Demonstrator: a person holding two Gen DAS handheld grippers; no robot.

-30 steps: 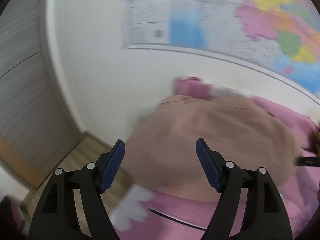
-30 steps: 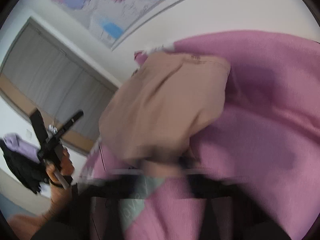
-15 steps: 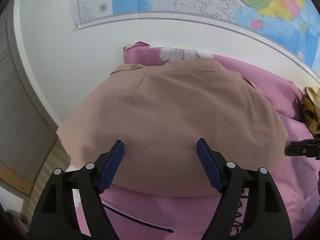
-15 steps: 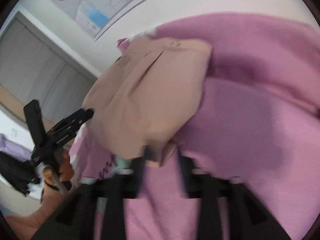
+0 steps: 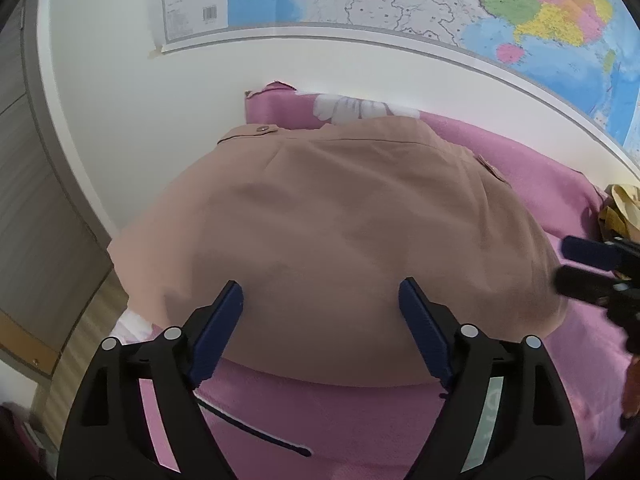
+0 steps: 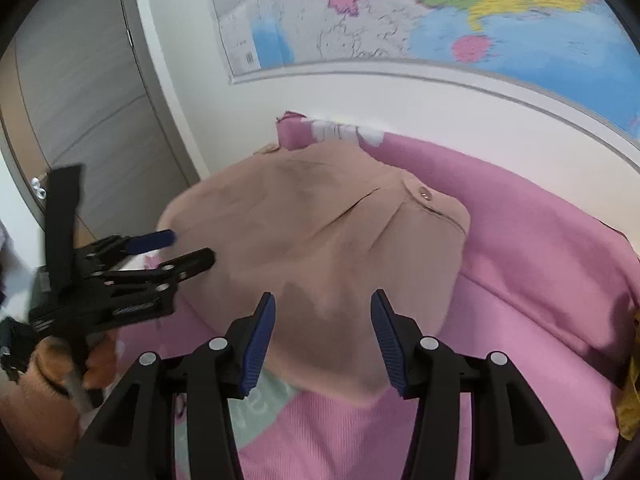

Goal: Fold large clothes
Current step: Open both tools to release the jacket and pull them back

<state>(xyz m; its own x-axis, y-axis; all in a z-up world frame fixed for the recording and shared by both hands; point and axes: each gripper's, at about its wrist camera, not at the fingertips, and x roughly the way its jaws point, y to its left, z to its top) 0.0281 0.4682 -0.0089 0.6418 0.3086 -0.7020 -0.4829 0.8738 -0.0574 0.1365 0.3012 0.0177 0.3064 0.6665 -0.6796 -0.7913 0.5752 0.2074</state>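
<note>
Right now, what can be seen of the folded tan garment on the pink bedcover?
The tan woven garment lies folded in a smooth, rounded slab on the pink bedcover near the white wall. It has a seam across its far edge and button tabs at both far corners. Neither gripper touches it; both hover over its near edge, jaws opening.

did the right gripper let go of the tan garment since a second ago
Yes. The right gripper, jaws opening, has lifted off the tan garment; its near edge now lies free on the pink bedding.
</note>
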